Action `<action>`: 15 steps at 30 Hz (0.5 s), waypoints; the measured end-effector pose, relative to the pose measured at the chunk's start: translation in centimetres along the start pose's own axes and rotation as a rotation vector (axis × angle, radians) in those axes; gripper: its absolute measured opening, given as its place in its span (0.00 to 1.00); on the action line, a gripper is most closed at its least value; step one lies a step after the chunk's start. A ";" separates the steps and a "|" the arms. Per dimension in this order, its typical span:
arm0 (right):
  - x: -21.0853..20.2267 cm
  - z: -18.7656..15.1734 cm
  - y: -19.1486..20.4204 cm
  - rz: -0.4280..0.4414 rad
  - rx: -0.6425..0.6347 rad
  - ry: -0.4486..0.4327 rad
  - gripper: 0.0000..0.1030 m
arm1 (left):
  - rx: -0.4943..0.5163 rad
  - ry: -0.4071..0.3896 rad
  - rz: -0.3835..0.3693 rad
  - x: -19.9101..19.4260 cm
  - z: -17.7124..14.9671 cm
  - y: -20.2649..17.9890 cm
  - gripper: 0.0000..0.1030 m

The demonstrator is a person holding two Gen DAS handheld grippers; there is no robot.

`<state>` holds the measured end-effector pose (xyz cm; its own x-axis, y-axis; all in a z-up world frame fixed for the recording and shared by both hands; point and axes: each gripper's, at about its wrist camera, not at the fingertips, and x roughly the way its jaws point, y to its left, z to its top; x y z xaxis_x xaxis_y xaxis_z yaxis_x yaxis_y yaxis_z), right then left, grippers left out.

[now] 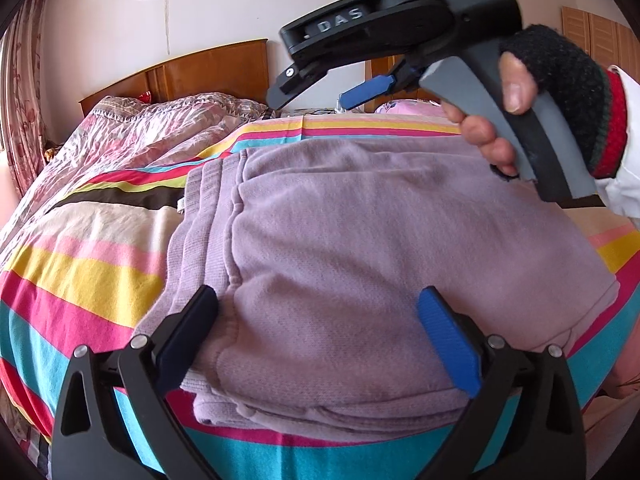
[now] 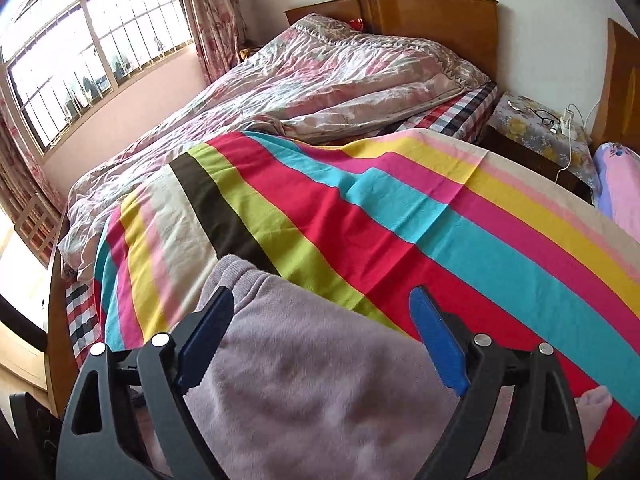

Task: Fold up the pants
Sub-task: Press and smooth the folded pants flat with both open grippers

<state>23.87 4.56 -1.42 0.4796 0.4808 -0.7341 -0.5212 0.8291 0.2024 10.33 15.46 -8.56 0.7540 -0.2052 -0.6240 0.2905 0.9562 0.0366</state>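
Observation:
The lilac pants (image 1: 360,248) lie folded in a thick stack on the striped bedsheet (image 1: 80,264). My left gripper (image 1: 320,320) is open, its fingers spread over the near edge of the stack, holding nothing. In the left wrist view my right gripper (image 1: 316,96) hovers above the far side of the pants, held by a gloved hand; its jaws look open. In the right wrist view the right gripper (image 2: 324,320) is open above the pants (image 2: 312,392), whose waistband end lies between the fingers.
A crumpled pink floral quilt (image 2: 320,80) lies beyond the striped sheet (image 2: 400,216), against a wooden headboard (image 2: 420,12). A bedside table (image 2: 536,128) with cables stands at the right. A barred window (image 2: 88,40) is at the left.

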 end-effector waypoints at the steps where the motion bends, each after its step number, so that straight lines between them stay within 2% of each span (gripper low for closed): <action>1: -1.8 -1.2 0.0 -0.009 -0.014 -0.018 0.88 | 0.000 0.000 0.002 0.0 0.0 0.0 0.97; 4: -6.2 -6.4 0.1 -0.073 -0.050 -0.027 0.88 | 0.002 -0.001 0.005 -0.1 -0.1 -0.2 0.98; 7: -8.9 -12.0 0.3 -0.138 -0.071 -0.001 0.88 | 0.003 0.002 0.012 -0.1 -0.1 -0.3 0.98; 11: -9.1 -18.5 1.4 -0.243 -0.145 0.057 0.89 | 0.007 0.007 0.023 -0.1 0.0 -0.6 0.98; 13: -9.7 -20.5 1.5 -0.260 -0.151 -0.017 0.89 | 0.013 0.008 0.029 0.0 0.0 -0.7 0.99; 15: -10.2 -21.4 0.7 -0.243 -0.089 -0.035 0.90 | 0.013 0.008 0.030 0.0 0.0 -0.7 0.99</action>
<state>3.52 -5.85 -7.61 0.6218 0.2809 -0.7310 -0.4469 0.8938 -0.0367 10.07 14.82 -8.59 0.7578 -0.1749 -0.6287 0.2759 0.9589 0.0658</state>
